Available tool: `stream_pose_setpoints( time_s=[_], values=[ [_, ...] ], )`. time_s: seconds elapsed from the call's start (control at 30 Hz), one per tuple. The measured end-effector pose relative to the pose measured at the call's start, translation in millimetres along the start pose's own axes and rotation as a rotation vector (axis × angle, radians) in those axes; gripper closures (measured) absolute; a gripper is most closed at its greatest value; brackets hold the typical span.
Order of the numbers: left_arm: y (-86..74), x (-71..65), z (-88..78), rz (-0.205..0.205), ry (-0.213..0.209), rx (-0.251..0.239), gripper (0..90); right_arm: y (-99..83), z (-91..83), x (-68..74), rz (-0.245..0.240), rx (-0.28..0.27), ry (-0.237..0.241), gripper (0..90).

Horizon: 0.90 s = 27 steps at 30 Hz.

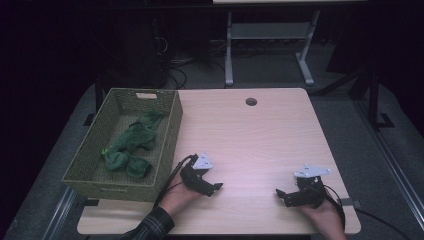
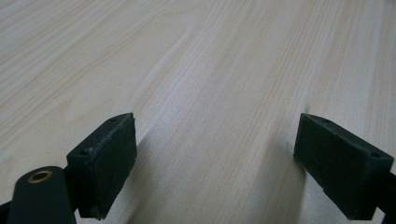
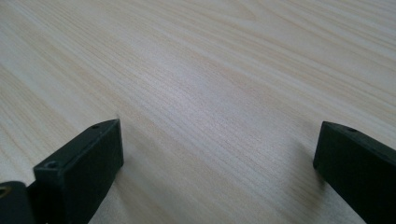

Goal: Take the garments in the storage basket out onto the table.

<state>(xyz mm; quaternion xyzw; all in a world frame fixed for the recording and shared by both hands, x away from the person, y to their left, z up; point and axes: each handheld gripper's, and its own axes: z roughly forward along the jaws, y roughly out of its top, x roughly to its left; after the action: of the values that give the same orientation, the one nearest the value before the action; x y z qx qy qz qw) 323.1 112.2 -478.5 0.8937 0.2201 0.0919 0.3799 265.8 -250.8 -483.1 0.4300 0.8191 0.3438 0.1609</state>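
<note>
Both hands rest low at the near edge; the left gripper (image 1: 216, 187) and right gripper (image 1: 280, 194) point inward, jaws wide apart and empty.

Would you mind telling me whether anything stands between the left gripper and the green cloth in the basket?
Yes: the basket's near right wall rises between the open left gripper and the green cloth, so it must reach over the rim.

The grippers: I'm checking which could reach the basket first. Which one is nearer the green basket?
The left gripper: it rests on the table just beside the green basket, while the right gripper lies farther off, near the table's opposite edge.
</note>
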Motion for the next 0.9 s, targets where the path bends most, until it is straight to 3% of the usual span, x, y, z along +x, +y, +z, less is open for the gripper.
stream_pose_setpoints(
  time_s=[0.53, 0.9],
  values=[
    [1.7, 1.4, -0.7, -0.018, -0.006, -0.001, 13.1, 1.4, 1.3, -0.7, -0.002, -0.002, 0.000, 1.2],
    [5.2, 0.1, -12.2, -0.014, 0.000, -0.016, 13.2, 1.5, 1.4, -0.8, -0.004, -0.001, 0.001, 1.2]
  ],
)
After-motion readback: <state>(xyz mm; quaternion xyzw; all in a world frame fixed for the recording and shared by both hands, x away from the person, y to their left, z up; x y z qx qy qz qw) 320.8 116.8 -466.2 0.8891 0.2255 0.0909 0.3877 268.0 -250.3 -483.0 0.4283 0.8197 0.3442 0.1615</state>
